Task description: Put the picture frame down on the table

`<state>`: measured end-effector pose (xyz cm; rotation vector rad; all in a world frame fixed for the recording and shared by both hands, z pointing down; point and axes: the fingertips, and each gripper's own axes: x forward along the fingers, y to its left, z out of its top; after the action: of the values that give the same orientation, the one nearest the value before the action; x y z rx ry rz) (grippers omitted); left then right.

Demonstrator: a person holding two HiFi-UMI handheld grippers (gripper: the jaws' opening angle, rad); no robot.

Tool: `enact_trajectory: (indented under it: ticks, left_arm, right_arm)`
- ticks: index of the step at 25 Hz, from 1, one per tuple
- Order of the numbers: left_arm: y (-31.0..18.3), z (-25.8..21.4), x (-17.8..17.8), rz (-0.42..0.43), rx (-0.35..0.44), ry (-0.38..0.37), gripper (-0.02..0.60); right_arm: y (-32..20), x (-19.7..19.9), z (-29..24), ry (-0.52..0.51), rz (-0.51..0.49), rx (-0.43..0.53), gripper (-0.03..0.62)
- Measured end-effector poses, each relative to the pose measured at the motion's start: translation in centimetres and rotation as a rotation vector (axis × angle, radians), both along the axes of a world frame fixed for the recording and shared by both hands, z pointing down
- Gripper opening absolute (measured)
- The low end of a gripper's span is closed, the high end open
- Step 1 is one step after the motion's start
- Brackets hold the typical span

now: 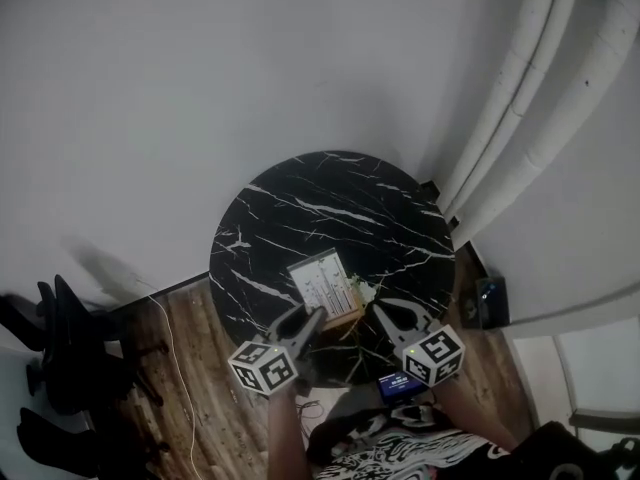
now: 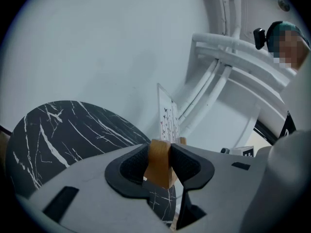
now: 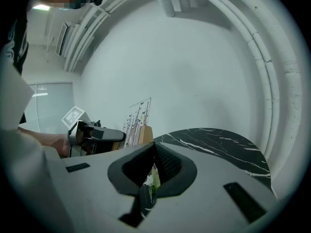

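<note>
Black round marble-look table (image 1: pixel 300 203) with white veining stands on a brown plank floor (image 1: pixel 205 388) against a plain white wall (image 1: pixel 200 88). Thick white pipes (image 1: pixel 520 98) run down the corner to its right.

The wood-edged rectangular picture frame (image 1: pixel 322 283), whose white picture carries rows of small dark marks, sits over the near part of the table, between the two grippers. The left gripper view shows it standing roughly upright, with dark marble visible beneath it. Whether its lower edge touches the tabletop cannot be told.

The left gripper (image 2: pixel 160 152) is clenched on the frame's orange-brown wooden edge, a black pad pressed to each side of the wood.

The right gripper (image 3: pixel 154 147) has its jaws drawn together, with a thin pale green-and-white piece (image 3: pixel 152 176) between them, just beside the frame's right side. What this piece is cannot be made out. From this gripper the frame appears just left of the jaw tips, with the left gripper beyond it.

Black office chairs (image 1: pixel 60 368) stand on the floor well to the left of the table.
</note>
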<state>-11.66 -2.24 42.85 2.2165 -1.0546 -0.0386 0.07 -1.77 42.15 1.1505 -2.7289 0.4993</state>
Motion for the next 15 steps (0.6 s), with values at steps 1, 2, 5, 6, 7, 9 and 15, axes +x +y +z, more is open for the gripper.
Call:
enact_trajectory:
  ticks: [1, 2, 5, 6, 7, 9, 15]
  left_arm:
    - [-0.5, 0.0, -0.3, 0.003, -0.003, 0.000, 0.150]
    - [-0.9, 0.0, -0.5, 0.007, -0.008, 0.001, 0.150]
    - [-2.2, 0.4, -1.1, 0.020, -0.020, 0.011, 0.150]
    - [-2.7, 0.5, -1.3, 0.024, -0.023, 0.018, 0.150]
    - [-3.2, 0.6, -1.4, 0.028, -0.026, 0.025, 0.150]
    - [-3.9, 0.9, -1.6, 0.040, -0.028, 0.031, 0.150]
    - [-5.1, 1.7, -2.3, 0.064, -0.032, 0.032, 0.150]
  right_arm:
    - [-0.5, -0.3, 0.0, 0.003, 0.001, -0.006, 0.018]
    - [-1.0, -0.6, 0.1, 0.006, 0.003, -0.011, 0.017]
    - [-2.2, -1.3, 0.2, 0.019, 0.011, -0.011, 0.018]
    - [-2.7, -1.5, 0.3, 0.023, 0.015, -0.008, 0.018]
    - [-3.2, -1.7, 0.4, 0.025, 0.018, -0.005, 0.018]
    - [-4.0, -2.0, 0.7, 0.025, 0.027, -0.004, 0.018]
    - [-4.4, -1.8, 1.6, 0.036, 0.066, -0.008, 0.018]
